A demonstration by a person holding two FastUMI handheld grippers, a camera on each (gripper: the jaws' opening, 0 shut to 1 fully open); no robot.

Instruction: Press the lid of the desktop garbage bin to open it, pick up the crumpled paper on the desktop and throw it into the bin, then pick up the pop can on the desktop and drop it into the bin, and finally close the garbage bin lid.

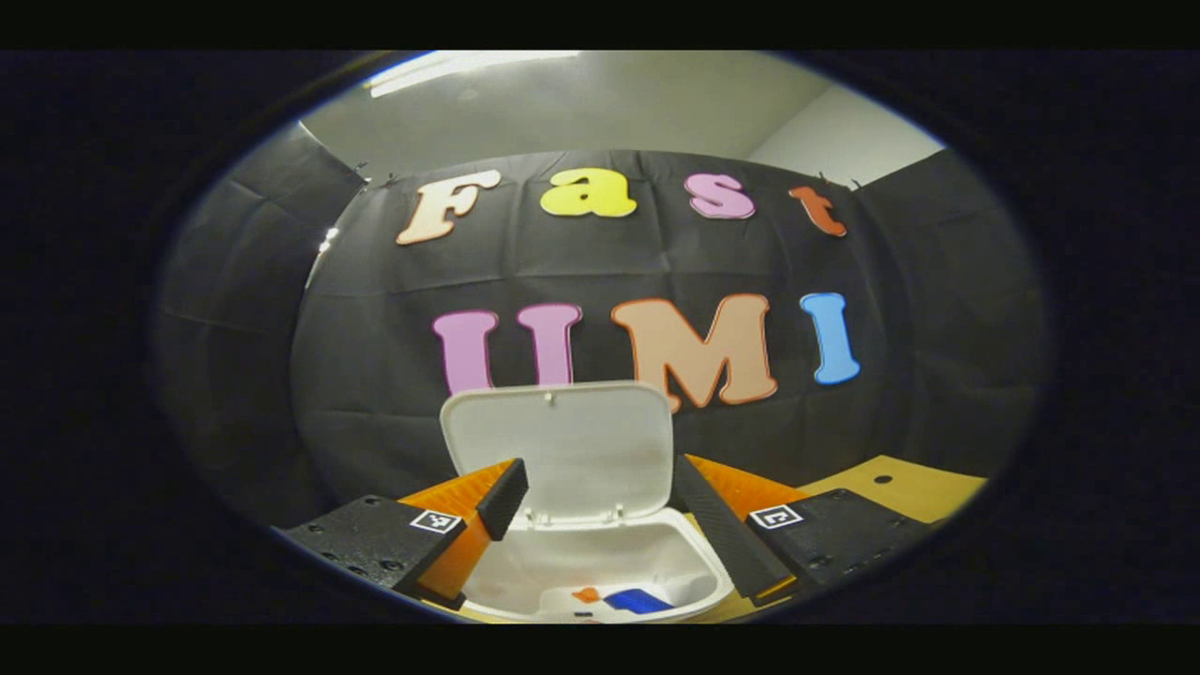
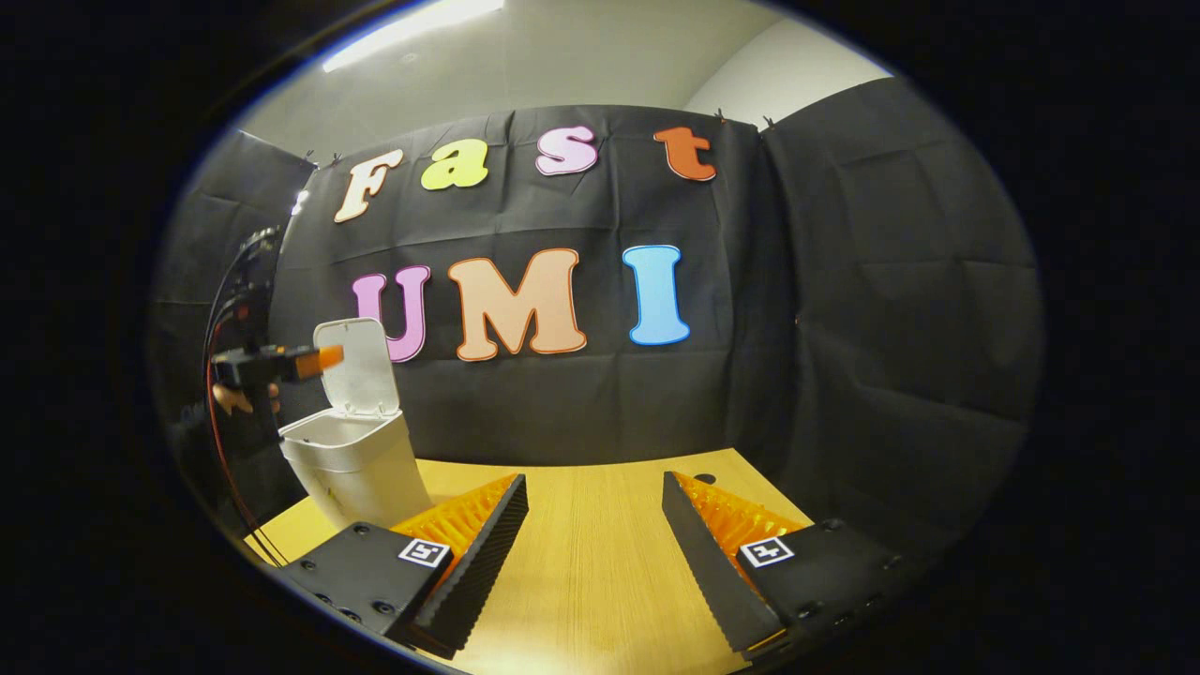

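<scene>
Above the garbage bin (image 1: 600, 572), as the left gripper view has it, the left gripper (image 1: 600, 516) hangs with jaws spread wide and empty; the lid (image 1: 560, 448) stands upright behind, and something blue and orange (image 1: 626, 600) lies inside. Right of the bin in the right gripper view, the right gripper (image 2: 595, 525) gapes empty over bare wooden table (image 2: 591, 581).
</scene>
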